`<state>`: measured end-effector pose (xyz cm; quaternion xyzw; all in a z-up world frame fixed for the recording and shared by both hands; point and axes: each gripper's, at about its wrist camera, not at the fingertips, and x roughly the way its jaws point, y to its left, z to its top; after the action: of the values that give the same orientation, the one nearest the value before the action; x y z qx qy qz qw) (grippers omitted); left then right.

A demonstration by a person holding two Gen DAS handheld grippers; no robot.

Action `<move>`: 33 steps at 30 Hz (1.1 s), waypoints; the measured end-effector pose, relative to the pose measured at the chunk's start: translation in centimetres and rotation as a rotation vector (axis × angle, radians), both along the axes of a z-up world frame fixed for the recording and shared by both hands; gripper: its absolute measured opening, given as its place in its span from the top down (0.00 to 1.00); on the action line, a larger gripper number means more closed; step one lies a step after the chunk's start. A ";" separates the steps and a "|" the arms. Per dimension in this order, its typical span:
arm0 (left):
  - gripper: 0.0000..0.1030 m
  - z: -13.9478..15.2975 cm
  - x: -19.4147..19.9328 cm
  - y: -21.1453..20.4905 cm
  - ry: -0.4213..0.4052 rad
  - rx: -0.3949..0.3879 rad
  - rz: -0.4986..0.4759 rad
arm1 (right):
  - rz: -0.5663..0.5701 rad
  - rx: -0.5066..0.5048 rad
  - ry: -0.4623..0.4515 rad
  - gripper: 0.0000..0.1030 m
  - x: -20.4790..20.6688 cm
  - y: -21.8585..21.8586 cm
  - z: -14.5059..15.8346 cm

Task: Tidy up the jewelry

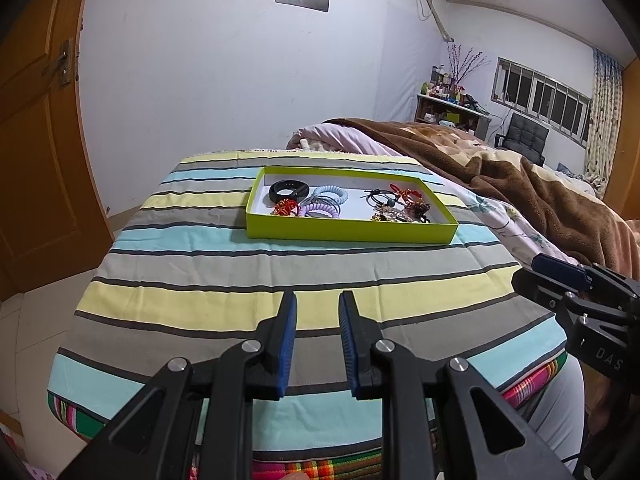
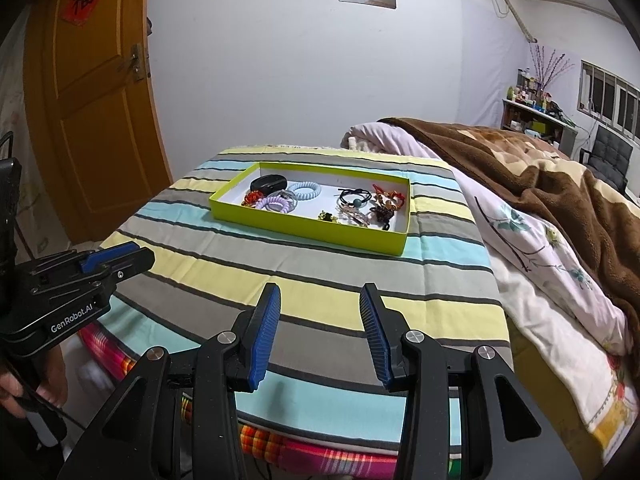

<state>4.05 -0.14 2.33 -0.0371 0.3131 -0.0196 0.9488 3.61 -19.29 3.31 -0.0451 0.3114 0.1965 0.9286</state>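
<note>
— Where's the jewelry?
— In the green tray (image 1: pixel 348 236), toward the striped bedcover's (image 1: pixel 280 276) far edge.
— And the grippers?
— Left gripper (image 1: pixel 317 308) parted, gripping nothing; right gripper (image 2: pixel 320 300) spread wider, also unloaded, both over the near edge.

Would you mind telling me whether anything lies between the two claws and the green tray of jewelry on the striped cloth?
Nothing visible does. Only bare striped cloth lies between the left claw, the right claw and the green tray. Both claws are open and empty, short of the tray's near wall.
</note>
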 end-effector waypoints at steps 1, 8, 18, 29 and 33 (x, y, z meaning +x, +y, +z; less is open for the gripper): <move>0.78 0.0 0.0 0.0 0.000 0.000 0.002 | 0.001 0.000 0.000 0.59 0.0 0.0 0.0; 0.78 0.0 0.0 0.0 -0.002 0.001 0.005 | 0.003 -0.001 0.002 0.59 0.1 0.1 -0.1; 0.78 0.4 -0.2 0.1 -0.016 0.003 0.009 | 0.003 0.000 0.002 0.59 0.1 0.2 -0.1; 0.78 0.5 -0.2 0.1 -0.018 0.005 0.011 | 0.007 -0.002 -0.002 0.59 0.2 0.2 0.1; 0.78 0.5 -0.2 0.2 -0.019 0.004 0.011 | 0.007 -0.002 -0.002 0.59 0.2 0.3 0.1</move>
<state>3.84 0.02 2.88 -0.0366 0.3039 -0.0139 0.9519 3.79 -19.03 3.40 -0.0475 0.3104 0.1996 0.9282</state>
